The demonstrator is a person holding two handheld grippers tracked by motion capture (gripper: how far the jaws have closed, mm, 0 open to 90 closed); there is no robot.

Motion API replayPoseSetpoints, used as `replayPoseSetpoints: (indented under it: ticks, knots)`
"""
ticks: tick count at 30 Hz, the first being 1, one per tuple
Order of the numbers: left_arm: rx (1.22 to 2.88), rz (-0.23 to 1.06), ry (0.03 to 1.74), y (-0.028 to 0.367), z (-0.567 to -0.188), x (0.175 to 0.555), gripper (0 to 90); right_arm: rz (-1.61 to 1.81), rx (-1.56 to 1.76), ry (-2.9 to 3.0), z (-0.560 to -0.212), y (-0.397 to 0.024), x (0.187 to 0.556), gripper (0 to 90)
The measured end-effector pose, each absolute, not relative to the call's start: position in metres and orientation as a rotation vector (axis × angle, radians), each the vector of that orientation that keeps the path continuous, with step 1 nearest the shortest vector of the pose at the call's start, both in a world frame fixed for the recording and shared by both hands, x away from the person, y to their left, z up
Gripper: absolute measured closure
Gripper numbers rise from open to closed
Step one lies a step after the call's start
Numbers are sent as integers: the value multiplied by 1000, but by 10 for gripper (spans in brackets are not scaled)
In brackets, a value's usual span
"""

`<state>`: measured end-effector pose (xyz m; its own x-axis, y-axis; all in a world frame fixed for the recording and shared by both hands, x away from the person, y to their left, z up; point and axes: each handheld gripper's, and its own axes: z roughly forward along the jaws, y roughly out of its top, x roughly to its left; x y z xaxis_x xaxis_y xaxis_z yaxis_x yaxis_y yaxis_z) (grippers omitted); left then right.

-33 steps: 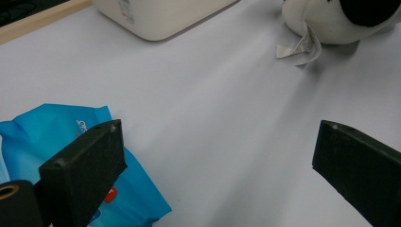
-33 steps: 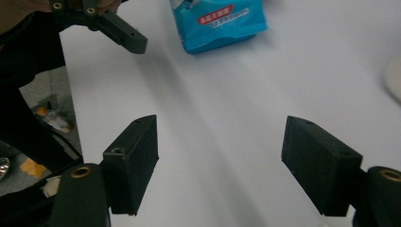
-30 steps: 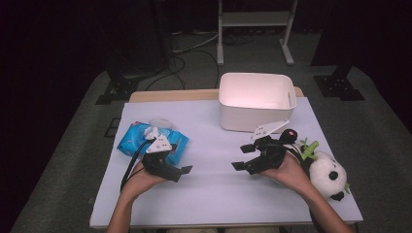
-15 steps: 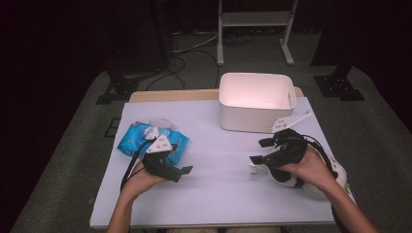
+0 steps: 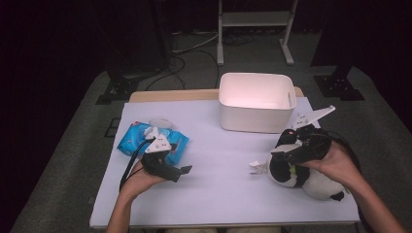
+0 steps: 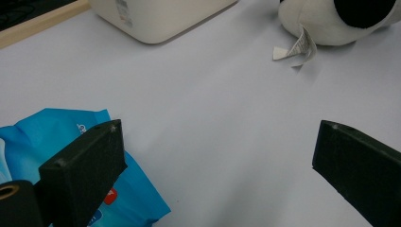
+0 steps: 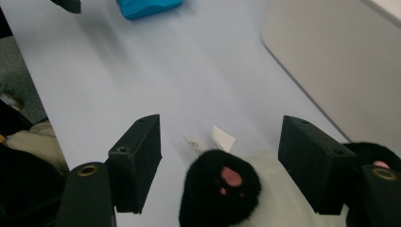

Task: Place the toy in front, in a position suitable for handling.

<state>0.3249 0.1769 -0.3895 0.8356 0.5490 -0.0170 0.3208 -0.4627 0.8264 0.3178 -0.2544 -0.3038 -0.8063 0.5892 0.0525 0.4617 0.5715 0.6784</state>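
- My right gripper (image 7: 220,161) hangs right over the black-and-white plush panda toy (image 5: 311,177), jaws apart, one black paw with pink pads (image 7: 221,187) between them.
- The panda lies near the table's right front edge, just in front of the white plastic bin (image 5: 256,101).
- My left gripper (image 5: 170,167) rests well apart, jaws spread, beside the blue wipes packet (image 5: 141,138).
- The pale lilac tabletop (image 5: 218,165) is bare between them; the room is dark.
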Motion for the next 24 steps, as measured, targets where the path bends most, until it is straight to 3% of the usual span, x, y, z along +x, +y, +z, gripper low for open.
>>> replayPoseSetpoints:
  ticks: [24]
  knots:
    - [2102, 302, 637, 176, -392, 325, 27, 919, 1070, 2554, -301, -329, 328, 293]
